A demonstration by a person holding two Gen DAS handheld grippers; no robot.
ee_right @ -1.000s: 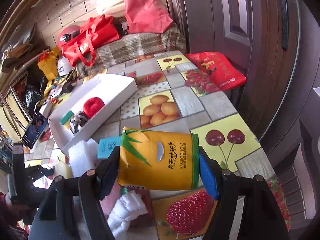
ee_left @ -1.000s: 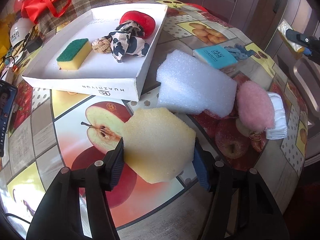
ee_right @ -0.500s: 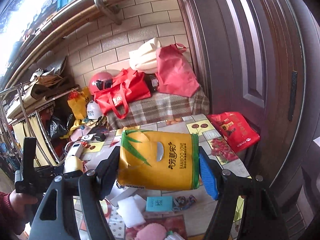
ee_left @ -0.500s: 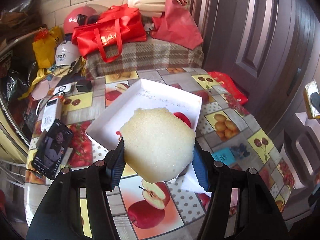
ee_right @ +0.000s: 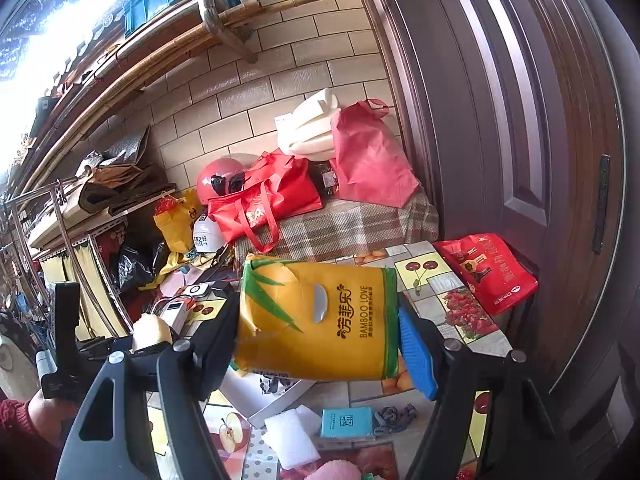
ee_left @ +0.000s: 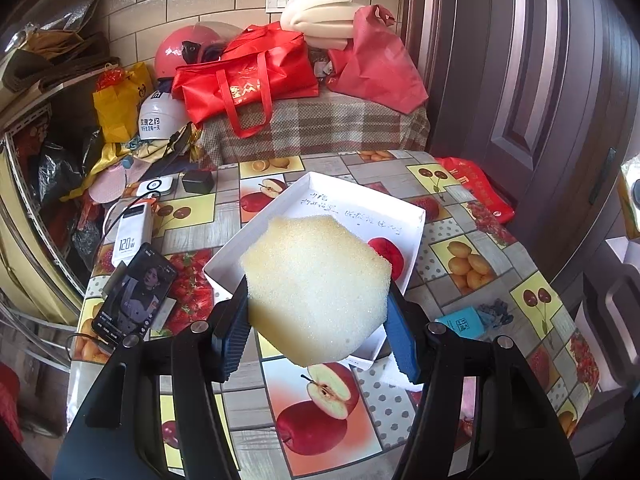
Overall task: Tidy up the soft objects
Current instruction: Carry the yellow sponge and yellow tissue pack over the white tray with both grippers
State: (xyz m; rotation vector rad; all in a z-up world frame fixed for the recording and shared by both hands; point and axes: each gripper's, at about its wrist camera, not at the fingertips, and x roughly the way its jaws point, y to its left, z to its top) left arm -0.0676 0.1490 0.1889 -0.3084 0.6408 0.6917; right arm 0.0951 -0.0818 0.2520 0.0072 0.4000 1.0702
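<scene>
At the bottom of the left wrist view, the left gripper (ee_left: 318, 320) is clamped on a pale yellow sponge (ee_left: 316, 288), its blue pads pressed into both sides. The sponge hangs in the air above the fruit-print table (ee_left: 472, 248) and, in the middle of the frame, covers the near part of the white box (ee_left: 360, 204). Lowering it well means coming straight down past the near rim and opening only once the sponge sits on the box floor; it is light and squashed, so it will likely spring on release. A red soft thing (ee_left: 386, 250) shows just right of the sponge; what else lies in the box is hidden behind the sponge.

In the right wrist view, the right gripper (ee_right: 318, 344) grips a yellow tissue pack (ee_right: 316, 320) mid-frame, raised well above the table. Below it, at the bottom, lie a white foam block (ee_right: 290, 436), a teal packet (ee_right: 346, 422) and something pink (ee_right: 336, 472), all still outside the box.

Farther back, the phone (ee_left: 134, 294) and power bank (ee_left: 132, 234) crowd the left of the table; the right side beside the box looks freer for approach.
</scene>
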